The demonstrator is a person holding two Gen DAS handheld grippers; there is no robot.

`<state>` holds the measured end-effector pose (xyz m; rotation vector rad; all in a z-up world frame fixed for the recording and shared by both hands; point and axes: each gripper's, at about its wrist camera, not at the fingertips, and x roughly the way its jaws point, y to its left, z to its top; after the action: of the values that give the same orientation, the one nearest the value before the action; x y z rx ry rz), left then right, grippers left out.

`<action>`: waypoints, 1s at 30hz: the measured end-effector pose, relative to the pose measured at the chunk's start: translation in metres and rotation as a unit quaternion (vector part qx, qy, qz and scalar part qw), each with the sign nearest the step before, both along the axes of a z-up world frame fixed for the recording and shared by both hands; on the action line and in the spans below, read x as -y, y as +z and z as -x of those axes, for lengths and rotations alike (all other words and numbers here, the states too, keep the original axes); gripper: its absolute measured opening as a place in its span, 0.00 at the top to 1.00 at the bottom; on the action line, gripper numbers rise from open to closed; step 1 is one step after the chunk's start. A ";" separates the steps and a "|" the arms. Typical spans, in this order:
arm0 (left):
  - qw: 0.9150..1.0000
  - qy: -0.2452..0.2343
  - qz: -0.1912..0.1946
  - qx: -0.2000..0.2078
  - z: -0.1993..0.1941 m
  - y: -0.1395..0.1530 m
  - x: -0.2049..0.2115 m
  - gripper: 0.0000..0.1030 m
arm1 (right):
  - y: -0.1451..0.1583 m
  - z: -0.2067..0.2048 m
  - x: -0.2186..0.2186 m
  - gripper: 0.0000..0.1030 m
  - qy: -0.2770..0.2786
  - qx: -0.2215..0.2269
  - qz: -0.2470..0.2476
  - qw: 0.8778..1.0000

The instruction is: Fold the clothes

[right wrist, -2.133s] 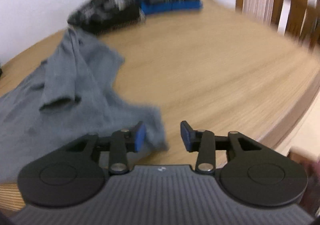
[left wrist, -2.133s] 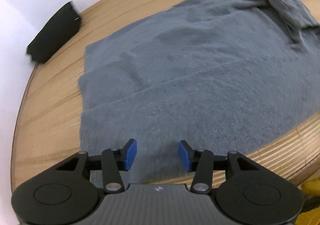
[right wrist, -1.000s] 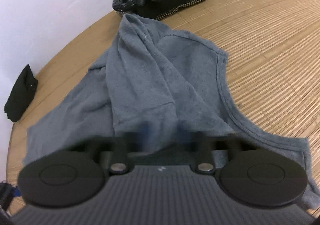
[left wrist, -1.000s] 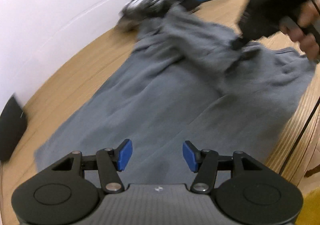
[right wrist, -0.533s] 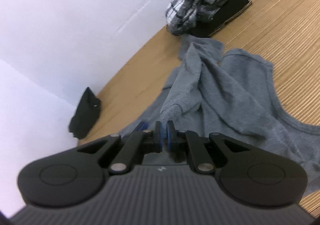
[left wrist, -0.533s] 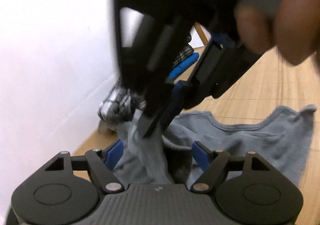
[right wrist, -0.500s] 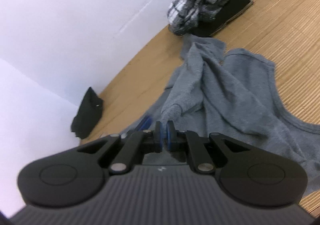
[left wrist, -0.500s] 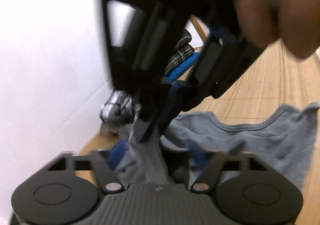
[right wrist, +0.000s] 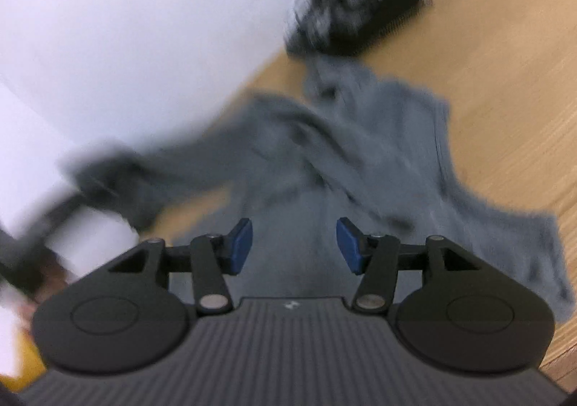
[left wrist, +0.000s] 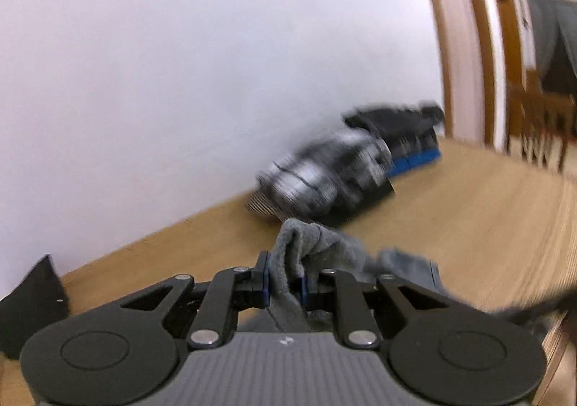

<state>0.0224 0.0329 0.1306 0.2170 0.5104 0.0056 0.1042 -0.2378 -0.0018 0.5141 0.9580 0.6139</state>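
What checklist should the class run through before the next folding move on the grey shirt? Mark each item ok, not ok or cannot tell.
1. Left gripper clamps a bunch of the grey shirt, its jaws having just closed on it: ok.
2. Right gripper is free of cloth, its jaws having just opened: ok.
3. Shirt lies flat on the wooden table: not ok, it is rumpled.
4. Shirt is clear of the plaid clothes pile: cannot tell, blurred.
5. Which part of the shirt is clamped: cannot tell.

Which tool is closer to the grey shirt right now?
Left. The left tool is clamped on a bunched fold of the grey shirt; the right tool hangs open above it, with nothing between its pads.
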 end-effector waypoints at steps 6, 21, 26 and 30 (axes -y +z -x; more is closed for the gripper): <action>0.998 0.056 0.031 0.004 0.039 0.069 -0.028 0.83 | -0.054 -0.003 -0.028 0.47 0.016 -0.008 0.068 0.998; 0.936 0.305 0.074 -0.160 0.115 0.007 -0.086 0.81 | -0.068 0.020 0.070 0.46 -0.025 -0.060 -0.188 0.980; 0.912 0.331 0.111 -0.216 0.134 -0.043 -0.107 0.81 | -0.072 0.022 0.082 0.47 -0.042 -0.077 -0.157 0.984; 0.901 0.338 0.132 -0.239 0.147 -0.072 -0.117 0.81 | -0.076 0.023 0.077 0.47 -0.033 -0.090 -0.122 0.988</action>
<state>-0.1244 0.1499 0.0584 -0.2456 1.0507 0.5722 0.0816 -0.3148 -0.0781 0.8273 1.0375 0.6371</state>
